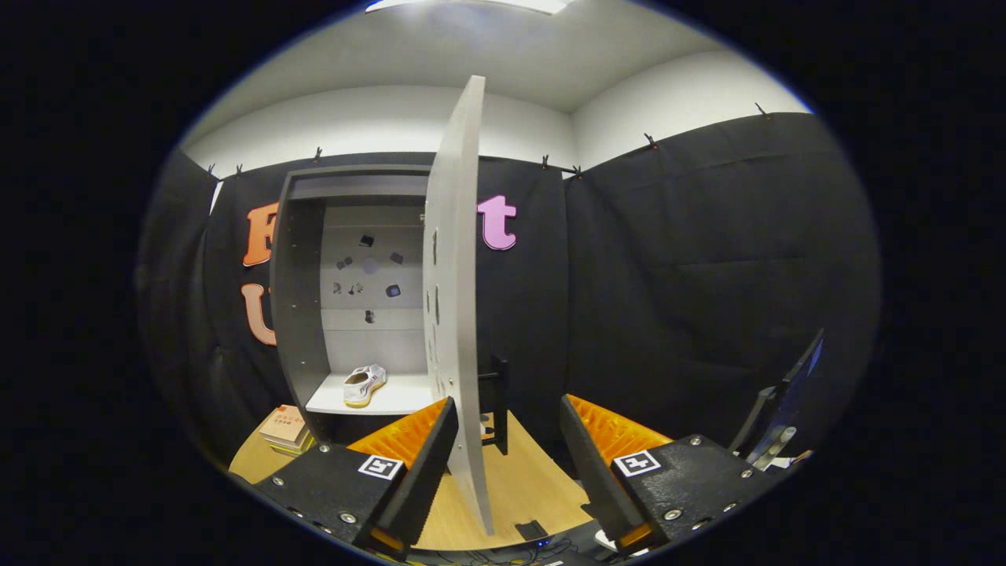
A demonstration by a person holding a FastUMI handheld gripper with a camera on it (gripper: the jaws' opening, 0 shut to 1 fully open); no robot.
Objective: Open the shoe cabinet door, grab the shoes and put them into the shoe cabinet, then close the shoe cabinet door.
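Fingers [428, 460] of the gripper [507, 440] fill the lower middle of the frame, spread wide and holding nothing; the door's edge stands in the gap, close against the left finger, though actual contact cannot be told. Door [456, 314] runs as a tall pale slab from upper centre down to the lower centre, swung out edge-on toward the camera. Cabinet [302, 299] sits centre-left against the black wall, its interior open. Table [534, 479] shows as light wood between and below the fingers. Shoe [364, 385], white, already lies on the cabinet's bottom shelf, left of the door. Books [284, 428] are stacked on the table at lower left, just beside the cabinet's foot.

Judged step: closing the door. To do it well, push with the right finger's flat against the door's right face, near the free edge for leverage, and sweep leftward along the hinge arc. Keep the shoe clear of the door's path; it appears fully inside.
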